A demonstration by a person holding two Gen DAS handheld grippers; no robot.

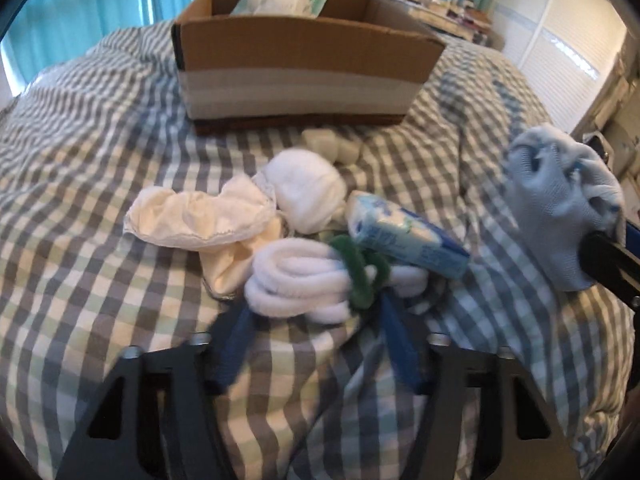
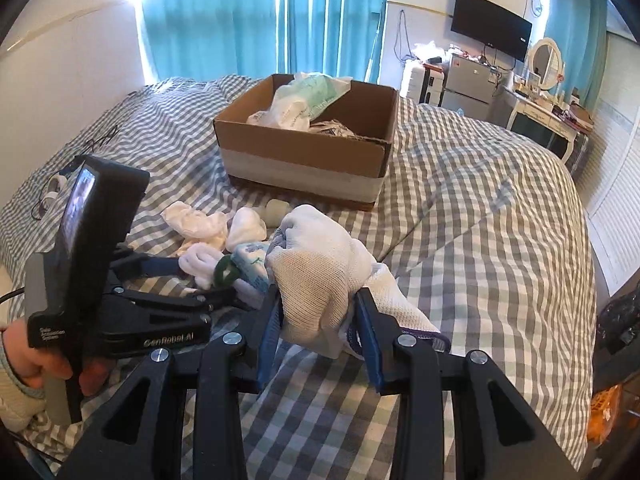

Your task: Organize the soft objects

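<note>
A pile of soft things lies on the checked bed: a white fuzzy looped item with a green ring (image 1: 304,284), a rolled white sock (image 1: 306,190), a crumpled cream cloth (image 1: 200,216) and a blue tissue pack (image 1: 404,236). My left gripper (image 1: 316,312) is open, its blue fingers on either side of the fuzzy item. My right gripper (image 2: 320,312) is shut on a white knit glove (image 2: 320,264), held above the bed; the glove also shows in the left wrist view (image 1: 560,200). A cardboard box (image 1: 296,76) behind the pile holds plastic-wrapped packs (image 2: 304,100).
The bed's checked duvet (image 2: 480,208) spreads right of the box. Small white rolls (image 1: 332,146) lie by the box front. A wall (image 2: 60,80) is at left; a dresser with a mirror (image 2: 544,112), a fridge and a TV stand at far right.
</note>
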